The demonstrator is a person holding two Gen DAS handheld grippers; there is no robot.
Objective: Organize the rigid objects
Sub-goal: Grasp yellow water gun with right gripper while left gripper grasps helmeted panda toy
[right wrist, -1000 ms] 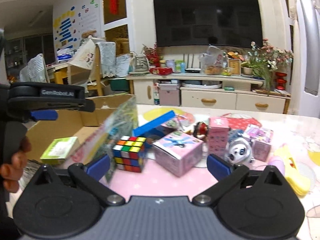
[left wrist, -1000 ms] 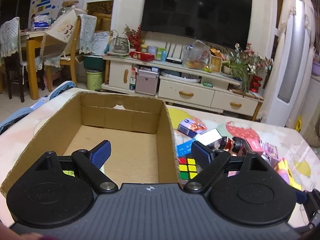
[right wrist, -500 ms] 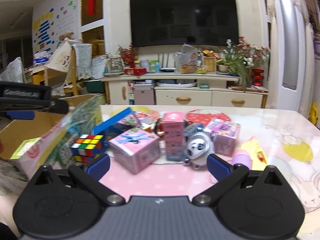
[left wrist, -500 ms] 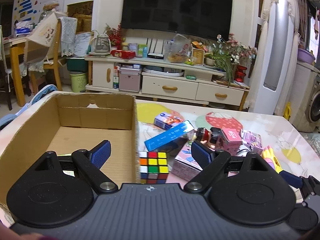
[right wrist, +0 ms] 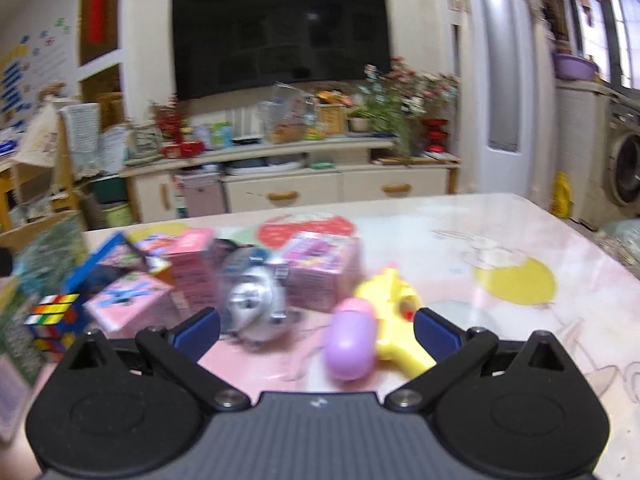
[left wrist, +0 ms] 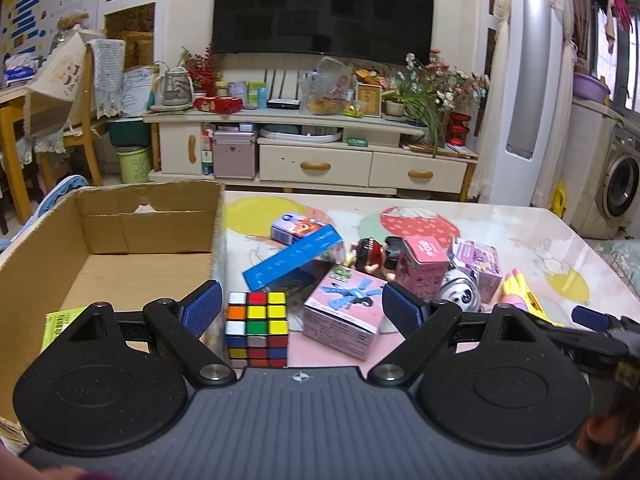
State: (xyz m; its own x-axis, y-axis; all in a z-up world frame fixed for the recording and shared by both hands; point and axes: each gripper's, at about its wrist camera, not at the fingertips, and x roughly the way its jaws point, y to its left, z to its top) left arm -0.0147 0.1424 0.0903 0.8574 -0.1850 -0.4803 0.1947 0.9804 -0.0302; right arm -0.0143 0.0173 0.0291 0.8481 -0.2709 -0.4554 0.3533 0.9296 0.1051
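Brown corrugated cardboard box (left wrist: 120, 248) sits on the left of the counter (left wrist: 500, 224), open top up, long axis running near to far; a green-labelled packet (left wrist: 60, 320) lies at its near end. Judged as the collecting bin, placed beside the pile for short transfers.

Left gripper (left wrist: 298, 306): jaws spread wide, holding nothing. It hovers just right of the box wall, with the multicoloured twisty puzzle cube (left wrist: 257, 328) nearest its left finger and the pink cardboard carton with a blue winged print (left wrist: 344, 320) between the fingers farther off. Cube stands square, flat on the counter, no long axis.

Long blue flat box (left wrist: 292, 258) lies farther back, propped and tilted, long axis running near-left to far-right.

Right gripper (right wrist: 316, 330): also spread open, empty. View is motion-blurred. Lilac plastic capsule (right wrist: 350, 340) and silver-grey panda-like toy (right wrist: 256, 308) sit between its fingers; yellow plastic toy pistol (right wrist: 394, 320) is touching or just behind the capsule, barrel direction unclear.

Judgement: sorting barely begun; cube looks the likely next pick for the left.
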